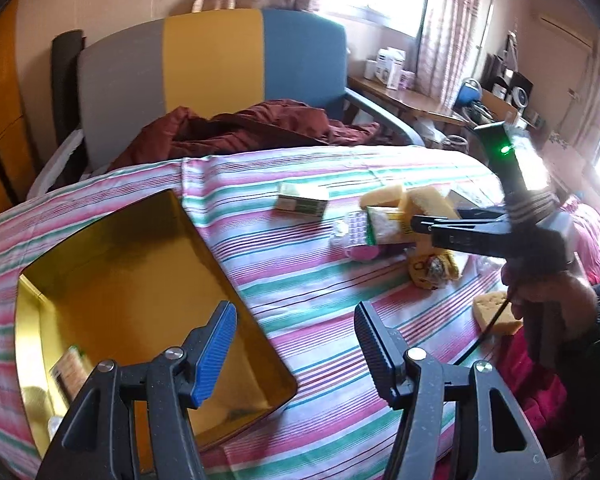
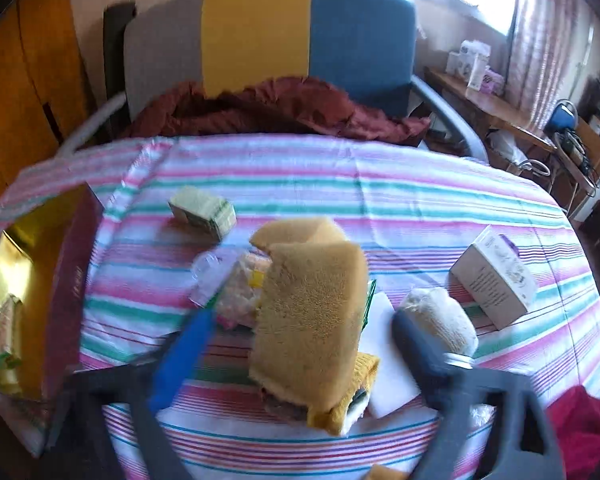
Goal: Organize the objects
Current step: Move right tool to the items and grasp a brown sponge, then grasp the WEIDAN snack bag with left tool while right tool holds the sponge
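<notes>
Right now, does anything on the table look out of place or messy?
Yes. The sponges, packets and other bits lie jumbled in a heap mid-table, overlapping, while the gold tin beside them is mostly bare. One small green box sits apart.

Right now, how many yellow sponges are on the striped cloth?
3. One sponge stands between the fingers of the right gripper; a second sponge behind it; a third sponge near the person's hand. The pile may hide more.

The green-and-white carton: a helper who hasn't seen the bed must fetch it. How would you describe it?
On the striped bedspread, look between the gold-lined box and the sponge pile. The small green-and-white carton lies alone there; the larger white carton lies beyond the pile.
</notes>
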A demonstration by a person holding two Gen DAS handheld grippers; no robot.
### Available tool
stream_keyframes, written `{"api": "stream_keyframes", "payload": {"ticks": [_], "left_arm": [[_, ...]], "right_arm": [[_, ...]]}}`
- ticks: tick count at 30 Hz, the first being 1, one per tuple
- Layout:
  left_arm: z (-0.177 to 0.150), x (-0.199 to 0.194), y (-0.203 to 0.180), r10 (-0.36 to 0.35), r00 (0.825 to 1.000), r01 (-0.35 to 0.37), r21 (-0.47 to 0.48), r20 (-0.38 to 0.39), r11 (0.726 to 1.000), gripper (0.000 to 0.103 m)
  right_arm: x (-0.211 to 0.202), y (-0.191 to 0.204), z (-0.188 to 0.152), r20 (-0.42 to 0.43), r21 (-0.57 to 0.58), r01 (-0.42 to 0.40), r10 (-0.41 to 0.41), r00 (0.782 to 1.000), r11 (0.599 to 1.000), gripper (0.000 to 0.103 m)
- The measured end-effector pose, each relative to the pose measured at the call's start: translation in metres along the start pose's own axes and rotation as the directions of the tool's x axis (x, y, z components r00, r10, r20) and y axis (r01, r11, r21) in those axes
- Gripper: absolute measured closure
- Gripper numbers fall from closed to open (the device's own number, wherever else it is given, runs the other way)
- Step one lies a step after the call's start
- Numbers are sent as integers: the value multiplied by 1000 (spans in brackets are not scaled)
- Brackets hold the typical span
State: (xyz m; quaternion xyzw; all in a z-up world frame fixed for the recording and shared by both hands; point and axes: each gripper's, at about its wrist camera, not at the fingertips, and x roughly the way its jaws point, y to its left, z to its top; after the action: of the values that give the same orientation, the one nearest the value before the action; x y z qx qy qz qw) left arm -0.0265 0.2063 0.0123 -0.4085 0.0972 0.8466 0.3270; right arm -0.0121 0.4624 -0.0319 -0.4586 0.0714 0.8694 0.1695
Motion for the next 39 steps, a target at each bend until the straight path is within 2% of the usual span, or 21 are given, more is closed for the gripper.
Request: {"api": "stream_keyframes", "payload": {"ticks": [5,9,14,18,21,23,26,29,35,39], "left_arm": [[14,17,-15,-39,999,41,46,-31,998,41],[26,35,-28,-87,994,91,53,-62,994,41],[40,65,-50,-118,987,129,95,-111,987,41],[47,88,-65,-101,986,123,171,-133,977,41],[52,108,-67,-105,977,137,171,-183,976,41],[57,114,-74,-100,977,139,208,-190,968,41],[63,119,-97,-86,983,141,362,-163,921,41],[66,131,-118,-65,985,138,502,-160,854,40],[68,166,-148,-60,979,176,659,-195,731,34],[72,183,-151,-61,979,179,678,-194,713,31]], "right_arm": [[-21,-22,-3,86,51,-110,105,991,993,56],[-40,-47,4,166,131,-132,110,980,983,56],[-42,-72,3,173,219,-127,89,981,967,56],[-43,-89,4,179,265,-139,93,979,954,56],[-41,-93,3,172,276,-156,111,979,949,56],[-45,-92,4,183,271,-162,115,976,949,55],[-47,-94,4,187,276,-177,128,974,945,55],[-46,-97,2,180,289,-181,133,975,940,55],[-42,-104,1,162,312,-180,135,978,933,55],[-37,-107,0,144,322,-177,136,980,930,55]]}}
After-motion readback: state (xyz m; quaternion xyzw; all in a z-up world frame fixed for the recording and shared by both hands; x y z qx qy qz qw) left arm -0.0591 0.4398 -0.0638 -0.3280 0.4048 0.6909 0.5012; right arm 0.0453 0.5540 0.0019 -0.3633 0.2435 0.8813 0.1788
